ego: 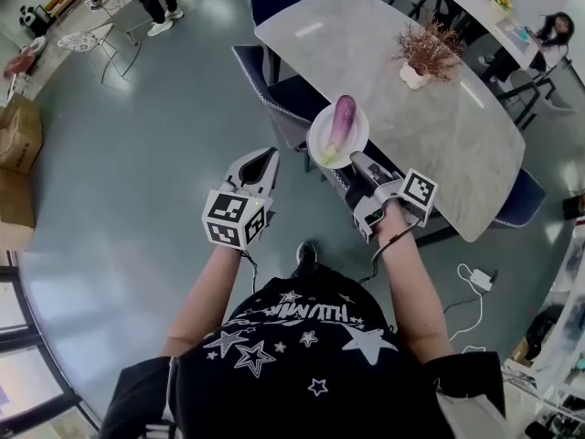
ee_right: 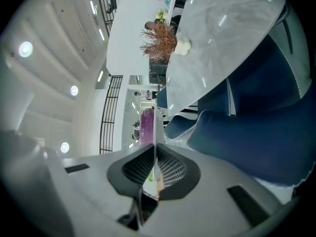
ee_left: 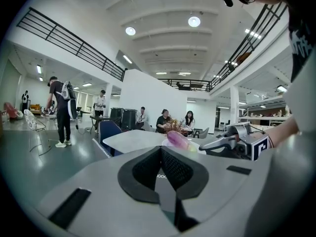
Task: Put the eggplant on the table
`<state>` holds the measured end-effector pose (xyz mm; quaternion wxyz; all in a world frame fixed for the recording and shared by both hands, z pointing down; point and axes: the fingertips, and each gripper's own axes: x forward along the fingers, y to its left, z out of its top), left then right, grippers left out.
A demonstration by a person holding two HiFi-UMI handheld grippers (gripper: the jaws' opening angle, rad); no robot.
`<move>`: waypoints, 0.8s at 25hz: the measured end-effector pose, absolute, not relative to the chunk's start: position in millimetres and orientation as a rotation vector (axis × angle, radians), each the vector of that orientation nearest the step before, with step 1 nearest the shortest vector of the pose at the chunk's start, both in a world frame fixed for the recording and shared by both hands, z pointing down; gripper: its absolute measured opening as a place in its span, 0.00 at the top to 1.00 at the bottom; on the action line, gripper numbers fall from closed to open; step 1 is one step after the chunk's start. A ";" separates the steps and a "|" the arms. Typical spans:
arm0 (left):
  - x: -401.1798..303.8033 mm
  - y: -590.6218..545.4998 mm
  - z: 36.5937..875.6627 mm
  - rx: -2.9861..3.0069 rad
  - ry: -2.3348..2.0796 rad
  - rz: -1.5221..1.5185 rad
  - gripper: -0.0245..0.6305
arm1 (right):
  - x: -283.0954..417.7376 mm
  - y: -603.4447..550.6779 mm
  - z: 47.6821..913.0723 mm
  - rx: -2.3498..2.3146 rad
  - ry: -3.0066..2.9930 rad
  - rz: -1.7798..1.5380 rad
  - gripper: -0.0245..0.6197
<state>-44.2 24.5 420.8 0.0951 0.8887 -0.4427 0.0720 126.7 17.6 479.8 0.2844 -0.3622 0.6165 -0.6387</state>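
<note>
Right gripper (ego: 358, 165) clamps plate (ego: 320, 143), eggplant (ego: 341, 120) aboard — shirt (ego: 311, 359) print unreadable.

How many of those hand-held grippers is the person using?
2. The left hand-held gripper, shut and empty, is left of the plate. The right hand-held gripper clamps the rim of that plate, which carries the eggplant, near the table.

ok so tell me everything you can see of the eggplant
The eggplant is long, slim and smooth, pale purple fading to greenish white at the end nearest the person. It lies flat along a white plate, touching only that. The right gripper pinches the plate's rim, holding it near the table edge.
</note>
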 end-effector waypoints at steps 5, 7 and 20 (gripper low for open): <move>-40.8 2.5 419.9 2.634 -1.336 0.210 0.95 | 125.3 -5.5 480.6 -0.946 1.680 -1.719 0.93; -41.4 -2.8 420.9 2.626 -1.345 0.213 0.95 | 123.7 -10.5 481.9 -0.938 1.685 -1.730 0.93; -62.1 -45.5 434.0 2.638 -1.292 0.231 0.95 | 104.5 -49.5 488.9 -0.970 1.642 -1.704 0.93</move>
